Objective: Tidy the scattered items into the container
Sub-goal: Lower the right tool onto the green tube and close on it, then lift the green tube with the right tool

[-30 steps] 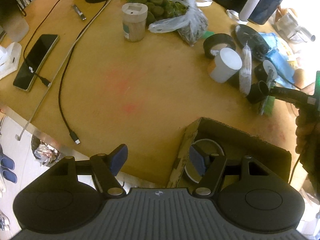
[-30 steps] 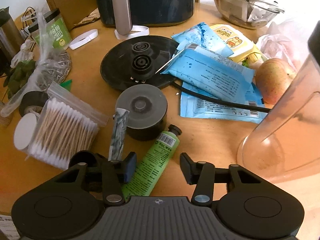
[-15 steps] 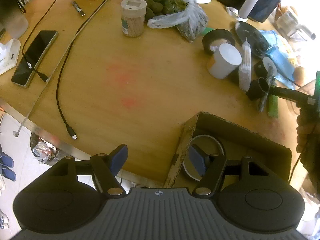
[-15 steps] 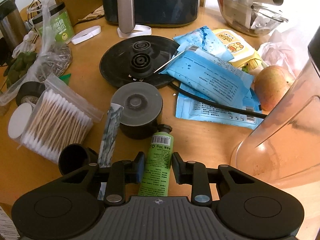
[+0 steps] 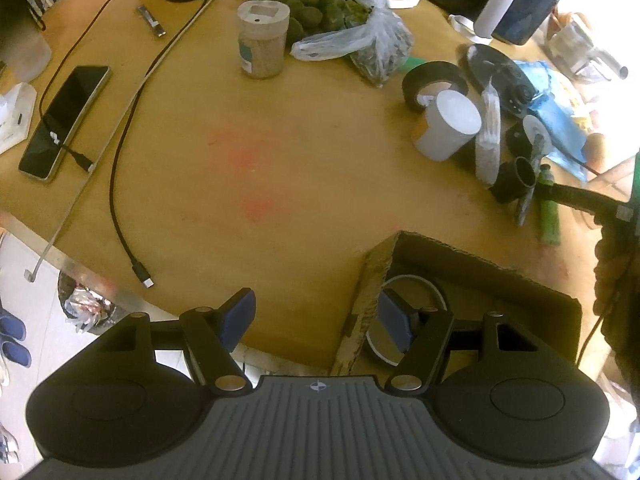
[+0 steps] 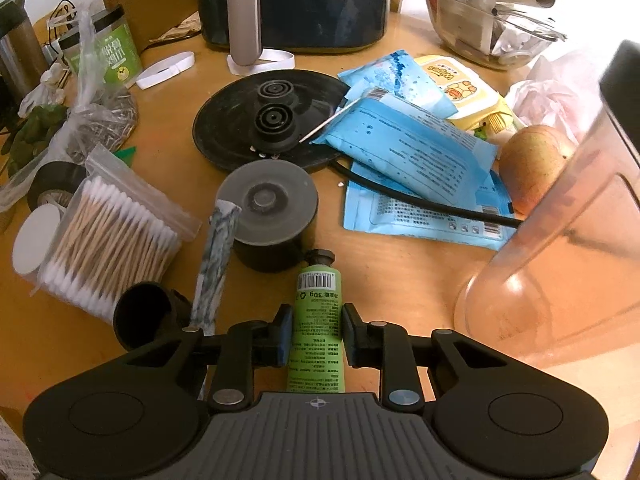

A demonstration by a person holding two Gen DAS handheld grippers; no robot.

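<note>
Tube (image 6: 319, 312), green w/ black cap and barcode label, lay flat on the wooden table (image 5: 248, 152) between the pads of the right gripper (image 6: 316, 338); jaws narrow and closing on it, pads just beside its sides, but can't tell if they pressed yet. Cap end pointed away from the gripper, touching or nearly touching the base of a round black canister w/ grey lid (image 6: 269, 210). Left of the tube: a marbled grey stick (image 6: 216, 256) leaning across a short black cylinder w/ open mouth (image 6: 142, 314), then a zip bag of cotton swabs (image 6: 106, 236) beside a white-lidded jar (image 6: 34, 240). Further back: black disc base (image 6: 264, 120), blue wipe packs (image 6: 404, 148) w/ a black cable (image 6: 420, 204) across them, an apple (image 6: 532, 164) at right, and a clear plastic jug (image 6: 568, 256) near the right edge. In the left wrist view, left gripper (image 5: 316, 322) hung w/ fingers wide apart and nothing between them, one blue pad (image 5: 394, 324) over the open cardboard box (image 5: 492, 280), the other pad outside it above the table edge. Box sat at the near table edge, a white-rimmed round item (image 5: 412, 284) inside. Same view showed the tube (image 5: 549, 216) just beyond the box's far right corner, right gripper's dark finger reaching it. Elsewhere on the table: phone (image 5: 66, 120) w/ cable plugged in, loose black USB cable (image 5: 120, 184), toothpick jar (image 5: 262, 38), roll of black tape (image 5: 434, 82).
</note>
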